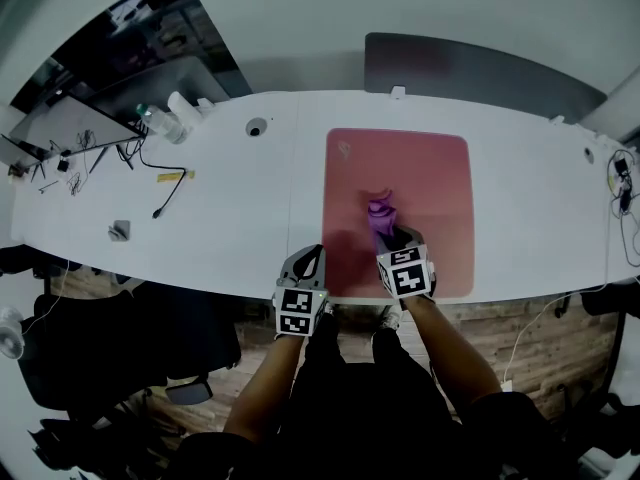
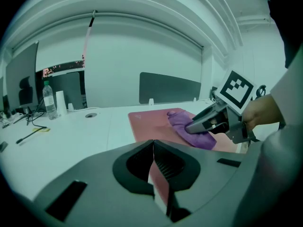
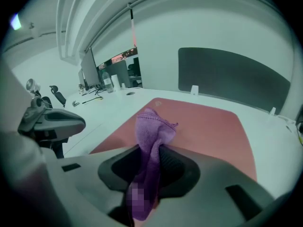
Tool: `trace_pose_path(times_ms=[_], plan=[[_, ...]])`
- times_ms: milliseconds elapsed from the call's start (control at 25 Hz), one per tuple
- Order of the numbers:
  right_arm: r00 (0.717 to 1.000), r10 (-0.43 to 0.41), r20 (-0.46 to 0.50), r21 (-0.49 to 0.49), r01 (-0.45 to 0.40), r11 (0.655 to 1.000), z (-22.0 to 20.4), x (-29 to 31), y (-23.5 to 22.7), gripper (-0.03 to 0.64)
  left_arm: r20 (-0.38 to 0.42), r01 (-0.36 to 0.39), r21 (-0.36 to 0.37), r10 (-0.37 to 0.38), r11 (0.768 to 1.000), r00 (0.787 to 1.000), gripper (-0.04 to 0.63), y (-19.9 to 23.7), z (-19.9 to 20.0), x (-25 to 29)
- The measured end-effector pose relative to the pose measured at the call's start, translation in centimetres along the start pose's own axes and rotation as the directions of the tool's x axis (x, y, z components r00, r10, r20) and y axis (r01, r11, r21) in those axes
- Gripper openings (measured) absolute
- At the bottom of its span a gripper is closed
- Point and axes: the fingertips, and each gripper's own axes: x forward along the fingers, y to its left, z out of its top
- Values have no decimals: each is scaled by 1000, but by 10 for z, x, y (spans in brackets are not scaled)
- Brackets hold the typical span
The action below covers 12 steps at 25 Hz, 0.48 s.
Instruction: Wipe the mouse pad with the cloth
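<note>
A large pink mouse pad (image 1: 420, 183) lies on the white desk (image 1: 230, 218). A purple cloth (image 1: 381, 216) rests on the pad's near middle, and my right gripper (image 1: 400, 243) is shut on its near end. In the right gripper view the cloth (image 3: 150, 136) runs up between the jaws and bunches over the pad (image 3: 208, 126). My left gripper (image 1: 305, 268) hovers at the pad's near left corner, jaws shut on nothing. In the left gripper view the cloth (image 2: 189, 129) and the right gripper (image 2: 215, 119) show to the right, on the pad (image 2: 151, 122).
A water bottle (image 1: 160, 123), cables (image 1: 160, 183) and a monitor (image 1: 70, 123) sit at the desk's far left. A grey divider panel (image 1: 470, 68) stands behind the desk. More cables (image 1: 622, 193) lie at the right end. A cable hole (image 1: 257, 127) lies left of the pad.
</note>
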Motion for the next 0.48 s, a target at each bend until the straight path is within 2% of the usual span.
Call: trace_pose_path(times_ms=[120, 280, 480], plan=[[998, 62, -9, -19, -62, 998, -1, 7, 38, 118, -7, -15, -8, 15, 1000, 1000, 23, 9, -5, -5], [995, 104, -13, -28, -104, 994, -4, 16, 74, 120, -15, -29, -24, 29, 999, 999, 23, 20, -14, -11], [988, 149, -45, 40, -147, 988, -9, 24, 102, 121, -29, -41, -33, 40, 999, 999, 23, 29, -25, -18]])
